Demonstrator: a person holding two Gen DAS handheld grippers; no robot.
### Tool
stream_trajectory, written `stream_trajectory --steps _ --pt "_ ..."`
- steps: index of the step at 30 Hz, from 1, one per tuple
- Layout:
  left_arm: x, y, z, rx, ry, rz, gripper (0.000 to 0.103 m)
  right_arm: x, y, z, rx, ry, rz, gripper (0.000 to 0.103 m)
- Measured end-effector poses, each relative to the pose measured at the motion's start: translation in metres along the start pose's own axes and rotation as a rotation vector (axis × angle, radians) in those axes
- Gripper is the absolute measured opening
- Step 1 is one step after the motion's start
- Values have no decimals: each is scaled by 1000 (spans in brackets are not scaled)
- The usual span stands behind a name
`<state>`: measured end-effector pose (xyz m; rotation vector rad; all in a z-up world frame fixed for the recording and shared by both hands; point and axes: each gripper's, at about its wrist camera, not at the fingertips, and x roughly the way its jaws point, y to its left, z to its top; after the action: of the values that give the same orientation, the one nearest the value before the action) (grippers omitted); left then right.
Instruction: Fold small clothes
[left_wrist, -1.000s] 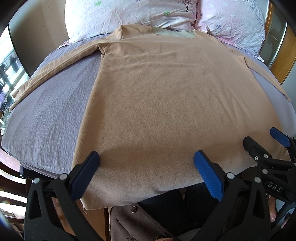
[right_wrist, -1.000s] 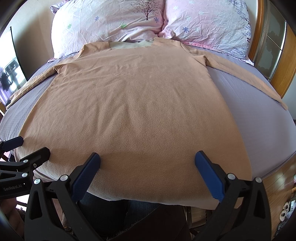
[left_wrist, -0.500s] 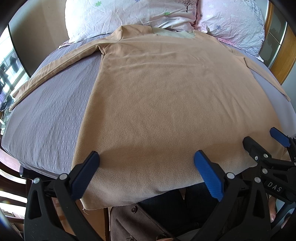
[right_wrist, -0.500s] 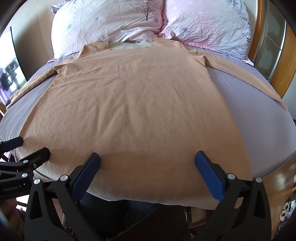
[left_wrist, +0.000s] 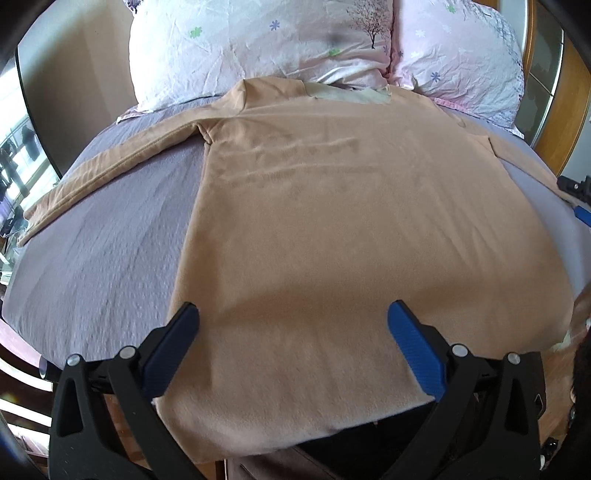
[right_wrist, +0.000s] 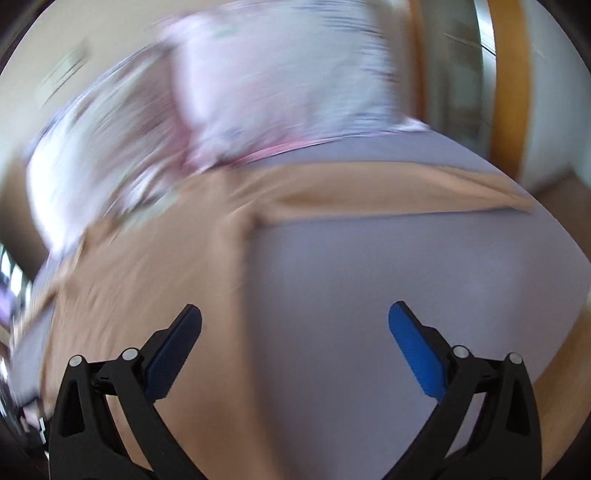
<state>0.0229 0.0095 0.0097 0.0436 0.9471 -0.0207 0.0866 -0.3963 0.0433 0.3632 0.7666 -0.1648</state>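
A tan long-sleeved shirt (left_wrist: 351, 229) lies flat on the bed, collar toward the pillows, both sleeves spread out. My left gripper (left_wrist: 291, 332) is open and empty, hovering over the shirt's hem near its left side. My right gripper (right_wrist: 293, 332) is open and empty over the bedsheet, to the right of the shirt's body (right_wrist: 147, 295) and below its right sleeve (right_wrist: 388, 188). The right wrist view is blurred by motion. The right gripper also shows at the far right edge of the left wrist view (left_wrist: 578, 195).
The bed has a lilac sheet (left_wrist: 103, 258). Two floral pillows (left_wrist: 258, 40) lie at the head. A wooden headboard post (right_wrist: 508, 74) stands at the right. The bed's near edge and the floor show below the hem (left_wrist: 122, 428).
The right gripper has swung quickly to the right and forward, from the hem to over the sheet near the right sleeve. The left gripper has moved slightly forward and up.
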Motion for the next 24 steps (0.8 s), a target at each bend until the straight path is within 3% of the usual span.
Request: stream_trajectory --steps 1,6,9,12,14,15,16,18,20,24 --pt "-1 2 5 0 -22 3 101 9 -29 20 89 1 -30 88" --pt "-5 19 32 -14 -140 -58 101 52 -154 80 485 27 -130 65" --pt "0 38 47 -77 -174 -185 101 71 -197 86 675 51 -129 59" --pt "11 61 57 -164 -172 -283 101 82 -211 95 717 13 -131 50" --pt "16 76 61 -206 -170 -293 101 93 -218 101 726 -15 -127 30" --pt "19 85 63 -231 -167 -289 101 103 -221 105 729 -14 -139 5" --pt "20 98 65 -265 -165 -278 101 106 -220 107 726 -20 -143 5" --pt "20 122 65 -328 -171 -239 101 96 -192 123 606 -87 -164 5" --pt "18 148 69 -378 -191 -183 101 77 -140 143 402 -165 -98 5" --pt "19 192 75 -462 -207 -80 101 53 27 157 13 -221 195 5"
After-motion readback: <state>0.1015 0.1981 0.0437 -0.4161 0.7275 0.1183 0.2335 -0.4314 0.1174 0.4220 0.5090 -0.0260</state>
